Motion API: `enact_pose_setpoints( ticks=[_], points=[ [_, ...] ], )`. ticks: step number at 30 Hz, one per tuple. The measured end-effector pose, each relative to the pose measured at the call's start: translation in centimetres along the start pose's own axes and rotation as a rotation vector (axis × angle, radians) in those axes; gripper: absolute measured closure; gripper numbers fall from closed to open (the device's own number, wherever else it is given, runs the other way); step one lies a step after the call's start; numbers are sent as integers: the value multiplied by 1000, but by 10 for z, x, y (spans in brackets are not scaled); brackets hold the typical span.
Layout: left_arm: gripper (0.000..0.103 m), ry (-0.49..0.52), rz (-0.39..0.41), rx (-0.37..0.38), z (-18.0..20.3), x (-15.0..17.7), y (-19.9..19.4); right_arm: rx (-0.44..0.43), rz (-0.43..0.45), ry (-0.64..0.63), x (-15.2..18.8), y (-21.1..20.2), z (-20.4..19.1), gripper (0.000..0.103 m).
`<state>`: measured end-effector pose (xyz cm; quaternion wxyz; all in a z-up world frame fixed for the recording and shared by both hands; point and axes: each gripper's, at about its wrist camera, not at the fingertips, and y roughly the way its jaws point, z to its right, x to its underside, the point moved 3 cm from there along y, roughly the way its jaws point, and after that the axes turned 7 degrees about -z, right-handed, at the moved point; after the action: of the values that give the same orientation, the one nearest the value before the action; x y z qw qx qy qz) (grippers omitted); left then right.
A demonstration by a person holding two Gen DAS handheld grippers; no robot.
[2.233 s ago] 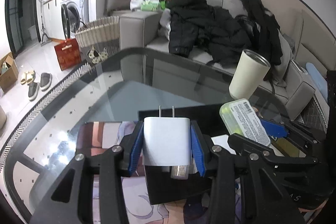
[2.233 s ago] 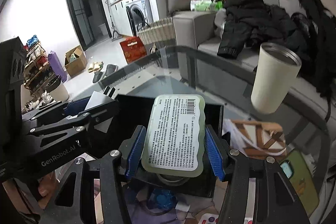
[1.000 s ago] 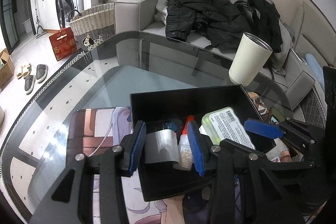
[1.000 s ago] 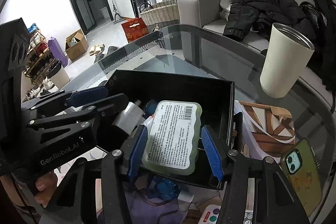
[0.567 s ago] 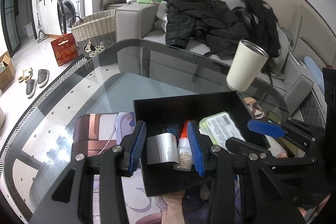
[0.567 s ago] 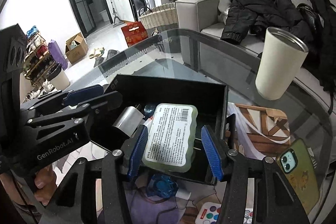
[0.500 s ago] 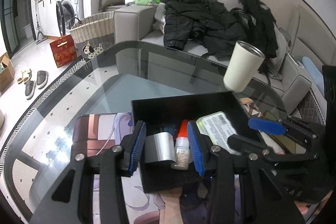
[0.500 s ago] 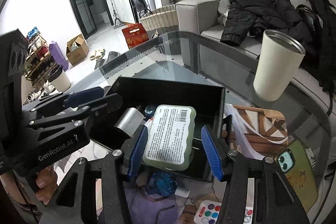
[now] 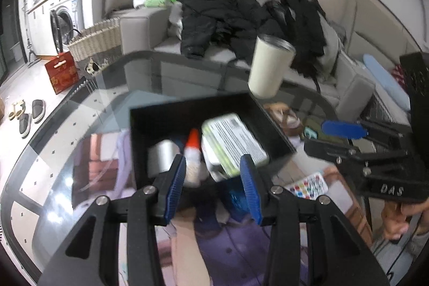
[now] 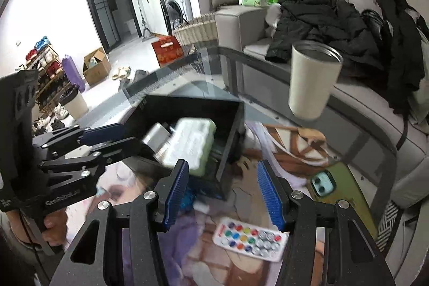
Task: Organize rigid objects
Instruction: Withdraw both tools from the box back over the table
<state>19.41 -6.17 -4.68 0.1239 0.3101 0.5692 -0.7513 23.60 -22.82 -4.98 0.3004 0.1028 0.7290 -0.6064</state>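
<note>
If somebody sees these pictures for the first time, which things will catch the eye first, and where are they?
The eye goes first to the black box in the middle of the glass table, with a pale green case, a glue bottle and a silver block inside. Behind it, near the table's far edge, stands a cream tumbler. In front, the empty blue-padded jaws of both grippers frame the scene.
</note>
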Motion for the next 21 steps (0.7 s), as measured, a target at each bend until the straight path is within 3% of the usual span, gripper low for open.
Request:
enact_pose_setpoints(
  ticks=[10,14,21],
  points=[
    [60,79,-20,-6,30,21,-1,26,-117,-1,40,25,30,48],
    [60,131,-108,39,50,35,18,19,-158,-9,48,32,36,48],
    [60,116,-216,55,54,37,55,-34,-242,0,60,52,40,48]
  ],
)
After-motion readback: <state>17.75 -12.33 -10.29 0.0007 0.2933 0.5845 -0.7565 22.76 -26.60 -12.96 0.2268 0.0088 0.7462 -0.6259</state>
